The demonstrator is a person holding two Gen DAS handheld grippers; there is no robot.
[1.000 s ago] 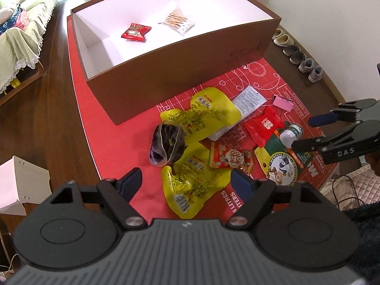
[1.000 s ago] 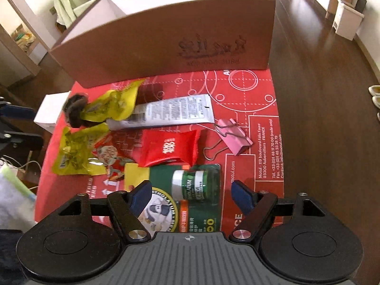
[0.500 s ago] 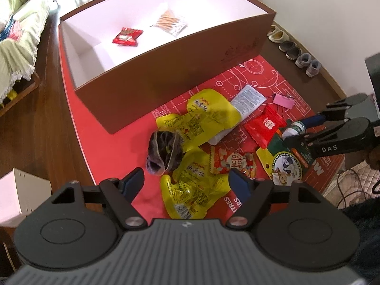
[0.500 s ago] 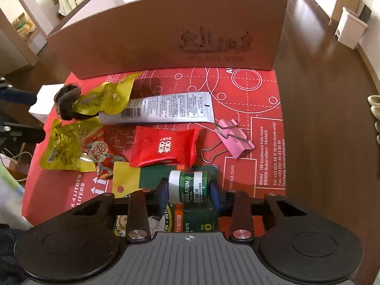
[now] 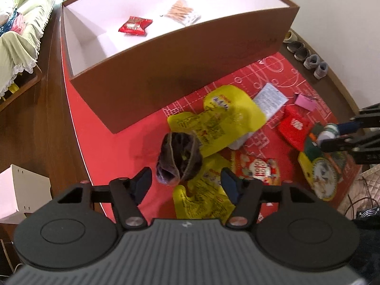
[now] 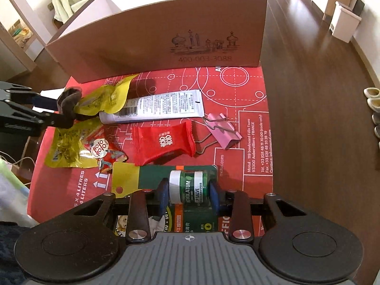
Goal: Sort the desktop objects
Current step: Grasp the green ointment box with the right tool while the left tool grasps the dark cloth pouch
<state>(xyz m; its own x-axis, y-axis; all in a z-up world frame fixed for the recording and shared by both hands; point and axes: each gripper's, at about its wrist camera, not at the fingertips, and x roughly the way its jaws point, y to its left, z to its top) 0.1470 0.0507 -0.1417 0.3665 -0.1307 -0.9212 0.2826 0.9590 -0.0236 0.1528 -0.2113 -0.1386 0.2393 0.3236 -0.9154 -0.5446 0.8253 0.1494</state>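
- Two tongs are at work over our red mat (image 6: 237, 87), which covers the desk (image 6: 308, 118) and carries white drawings and the lines "4 LITRES / 4 LITERS", "motul.com" and a French address.
- We see the right tongs (image 6: 188, 193) pressing their blue pads on a small green jar (image 6: 188, 186) with a white cap; its label reads in part "THOLATUM" and "LIP SALVE". The jar lies on its green and yellow card (image 6: 147, 178) at the near edge of the mat.
- We see the left tongs (image 5: 186, 181), their jaws just closing, at a middling gap astride a dark bundle of cloth (image 5: 179, 158). The pads do not touch it.
- Under and beside the cloth lie yellow pouches (image 5: 223, 121); their print is too small for us to read.
- Near them sit a sweet wrapper marked "HOTO HOTO" (image 6: 101, 146), a red packet with white characters (image 6: 163, 142), a white tube of fine print with a barcode (image 6: 161, 105) and a pink binder clip (image 6: 223, 131).
- The brown box (image 6: 154, 45) behind bears a skyline sketch and "400-003-3088". In it, we make out a red packet (image 5: 135, 25) and a clear bag of cotton swabs (image 5: 181, 15).
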